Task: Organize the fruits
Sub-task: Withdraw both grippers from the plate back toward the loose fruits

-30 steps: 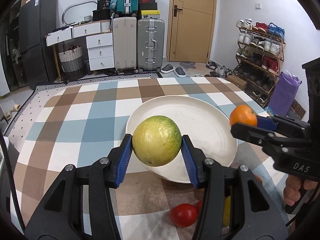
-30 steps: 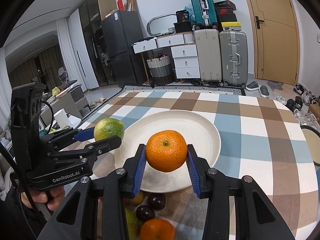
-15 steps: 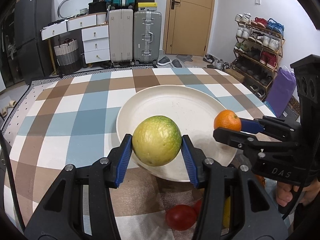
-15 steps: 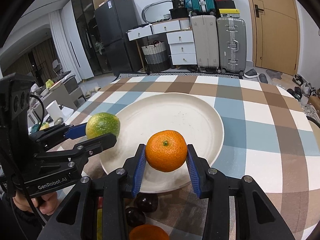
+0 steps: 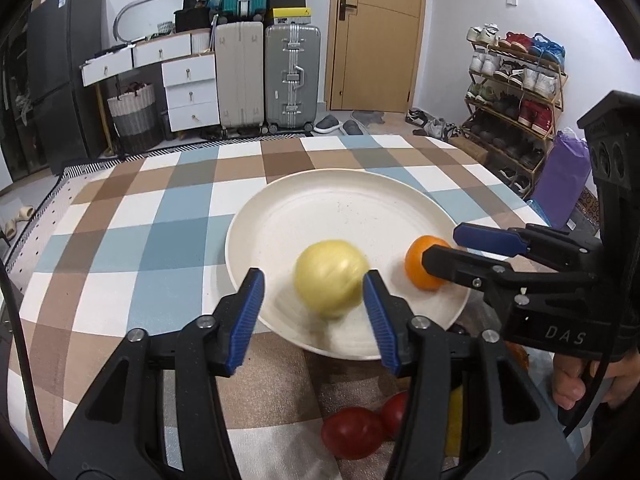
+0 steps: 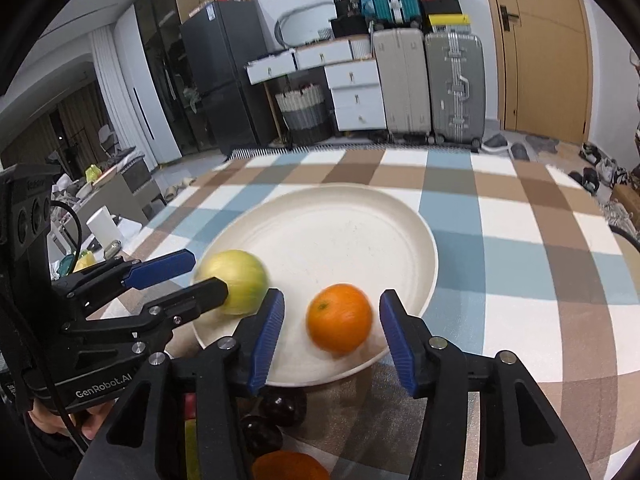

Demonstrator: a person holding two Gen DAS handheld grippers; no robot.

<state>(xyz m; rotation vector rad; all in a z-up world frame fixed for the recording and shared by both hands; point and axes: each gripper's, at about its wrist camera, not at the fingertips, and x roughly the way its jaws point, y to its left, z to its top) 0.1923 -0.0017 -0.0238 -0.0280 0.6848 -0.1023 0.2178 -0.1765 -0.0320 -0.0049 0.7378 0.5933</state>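
Note:
A cream plate (image 5: 344,208) (image 6: 340,236) sits on the checked tablecloth. My left gripper (image 5: 314,314) is open; a yellow-green citrus fruit (image 5: 331,277) (image 6: 236,280), blurred, lies free on the plate's near part between its spread fingers. My right gripper (image 6: 330,334) is open too; an orange mandarin (image 6: 339,318) (image 5: 420,260), blurred, sits free on the plate between its fingers. The right gripper shows in the left wrist view (image 5: 460,252), the left gripper in the right wrist view (image 6: 188,276).
Loose fruit lies on the cloth below the grippers: red tomatoes (image 5: 352,432), dark plums (image 6: 280,404), another mandarin (image 6: 288,466), something yellow (image 5: 454,420). Suitcases, drawers and a shoe rack stand beyond the table's far edge.
Both grippers lowered over the plate's near edge and opened. The green fruit and the mandarin left the fingers and dropped onto the plate, still blurred with motion.

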